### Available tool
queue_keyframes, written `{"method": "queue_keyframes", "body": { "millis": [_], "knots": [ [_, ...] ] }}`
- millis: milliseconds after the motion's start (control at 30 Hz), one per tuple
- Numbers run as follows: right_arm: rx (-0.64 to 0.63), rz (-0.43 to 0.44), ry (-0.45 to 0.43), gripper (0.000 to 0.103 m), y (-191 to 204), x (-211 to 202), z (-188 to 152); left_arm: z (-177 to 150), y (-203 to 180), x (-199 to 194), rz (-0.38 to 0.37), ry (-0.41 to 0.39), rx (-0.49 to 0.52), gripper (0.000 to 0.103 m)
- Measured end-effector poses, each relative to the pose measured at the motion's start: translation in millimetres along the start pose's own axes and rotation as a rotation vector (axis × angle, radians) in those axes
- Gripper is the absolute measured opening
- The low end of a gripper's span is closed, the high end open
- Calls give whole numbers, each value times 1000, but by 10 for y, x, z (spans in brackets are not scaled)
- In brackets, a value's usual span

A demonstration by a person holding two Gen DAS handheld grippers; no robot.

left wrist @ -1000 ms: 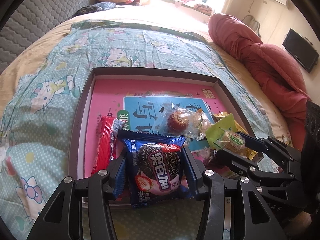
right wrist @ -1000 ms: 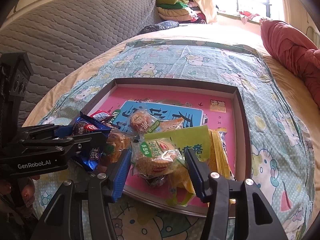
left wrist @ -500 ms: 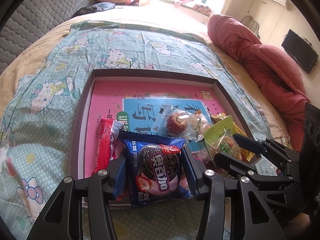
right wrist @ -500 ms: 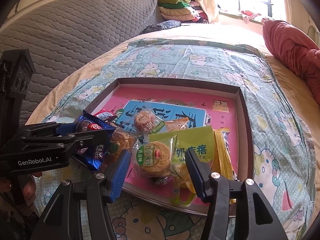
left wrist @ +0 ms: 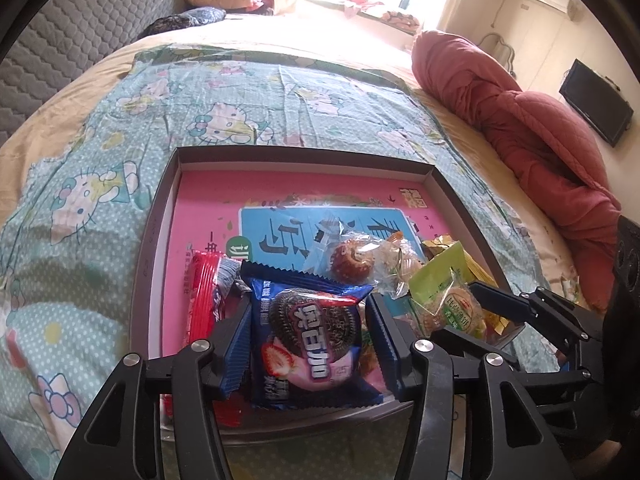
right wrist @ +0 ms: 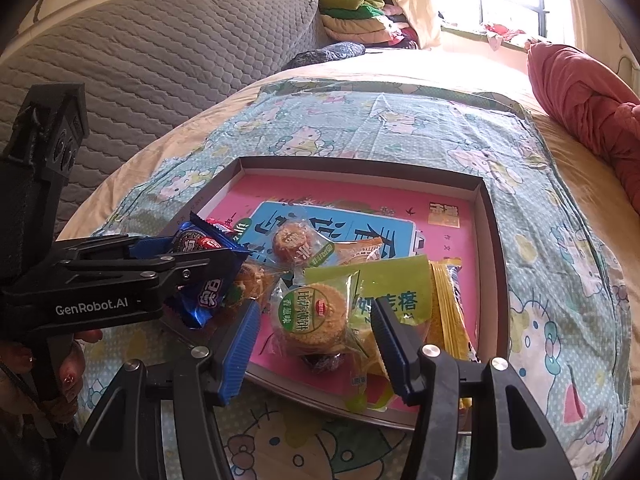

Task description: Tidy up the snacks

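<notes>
Blue cookie packet [left wrist: 310, 344] between just-widened left tool [left wrist: 308, 344], right tool [right wrist: 316, 344] straddling biscuit pack [right wrist: 312, 316]

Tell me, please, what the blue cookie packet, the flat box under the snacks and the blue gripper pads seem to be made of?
Blue cookie packet: glossy plastic film, judging by its shine, crinkles and serrated ends.
Flat box: probably cardboard, with thin, straight, matte grey walls and a printed pink floor.
Gripper pads: likely rubber or soft plastic, matte with fine ribs; I cannot tell which.
</notes>
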State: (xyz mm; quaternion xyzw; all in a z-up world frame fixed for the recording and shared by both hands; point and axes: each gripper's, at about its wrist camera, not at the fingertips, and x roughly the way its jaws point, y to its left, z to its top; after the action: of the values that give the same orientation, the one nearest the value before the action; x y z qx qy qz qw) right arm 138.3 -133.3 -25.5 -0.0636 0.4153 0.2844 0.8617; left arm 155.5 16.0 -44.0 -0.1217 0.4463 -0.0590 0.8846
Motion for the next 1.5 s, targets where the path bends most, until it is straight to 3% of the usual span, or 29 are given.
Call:
{"method": "queue_keyframes", "body": {
  "millis": [733,933,1100,1500],
  "knots": [
    [1,-19,-53,59,11,-140,46,78,44,-230,15,-49,-12,71],
    [17,-41,-118,73,-25,-292,87,102,21,-332,29,-72,-7,72],
    [32,-56,-128,74,-61,-341,91,104,-11,-397,39,-86,-2,75],
    [68,-144,-215,90,-175,-566,115,98,-82,-501,48,-106,14,76]
  ]
}}
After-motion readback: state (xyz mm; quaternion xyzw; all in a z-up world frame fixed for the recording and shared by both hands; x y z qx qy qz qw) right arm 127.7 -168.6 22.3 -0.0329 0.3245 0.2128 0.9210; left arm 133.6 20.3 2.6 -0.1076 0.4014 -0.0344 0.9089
